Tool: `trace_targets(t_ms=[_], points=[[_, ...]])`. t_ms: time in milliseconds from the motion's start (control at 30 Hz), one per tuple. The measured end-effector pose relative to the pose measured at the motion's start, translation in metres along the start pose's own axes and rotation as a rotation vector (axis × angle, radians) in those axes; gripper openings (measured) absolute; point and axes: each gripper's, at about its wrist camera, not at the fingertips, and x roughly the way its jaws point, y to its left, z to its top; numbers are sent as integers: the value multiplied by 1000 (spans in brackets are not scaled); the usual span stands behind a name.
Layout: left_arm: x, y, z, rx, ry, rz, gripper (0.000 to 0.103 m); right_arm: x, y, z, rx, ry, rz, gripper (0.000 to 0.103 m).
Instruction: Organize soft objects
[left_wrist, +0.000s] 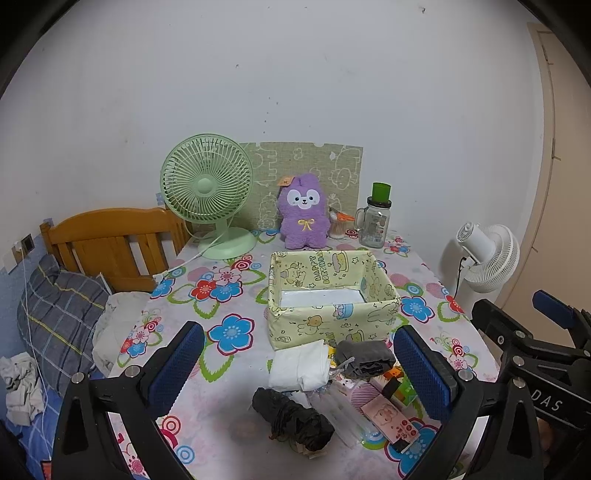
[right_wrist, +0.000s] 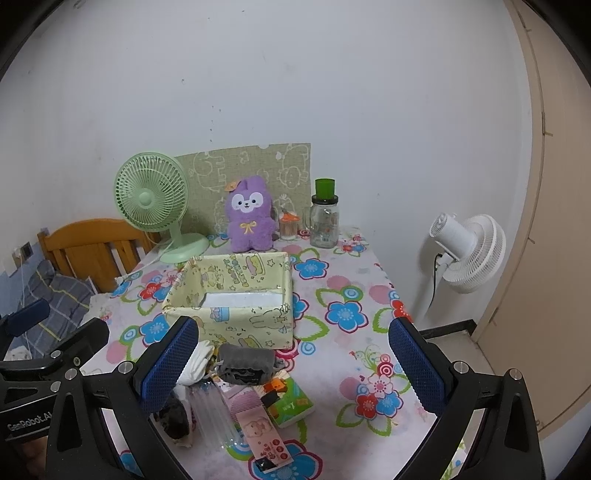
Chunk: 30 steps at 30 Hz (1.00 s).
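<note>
A yellow patterned box (left_wrist: 332, 295) is seen in the centre of the left wrist view, open at the top and empty, with its white floor showing. It is judged to be the container meant for the soft items, since a small heap is gathered just below it in the frame. In that heap a folded white cloth (left_wrist: 299, 365) lies beside a grey pouch (left_wrist: 364, 356), both close to the box's near wall, and a rolled black bundle (left_wrist: 291, 419) rests lower in the frame, apart from the box. Harder items are mixed in: a pink card (left_wrist: 389, 417) and a green packet (right_wrist: 291, 402). A purple plush (left_wrist: 303, 212) is propped upright at the upper centre, beyond the box, between a green fan (left_wrist: 207, 192) and a glass jar (left_wrist: 375, 221).

The left gripper (left_wrist: 299, 369) is spread wide and nothing is held; the heap is framed between its blue pads without contact. The right gripper (right_wrist: 293, 365) is likewise spread wide and empty, with the grey pouch and bare tablecloth (right_wrist: 343, 280) between its pads. No item appears yet to be placed in the box.
</note>
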Motion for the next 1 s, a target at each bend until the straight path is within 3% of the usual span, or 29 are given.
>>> trace_targets(t_ms=[1000], points=[[7, 0, 10, 15, 9, -14, 103, 0, -1, 6, -1, -17, -18, 103]])
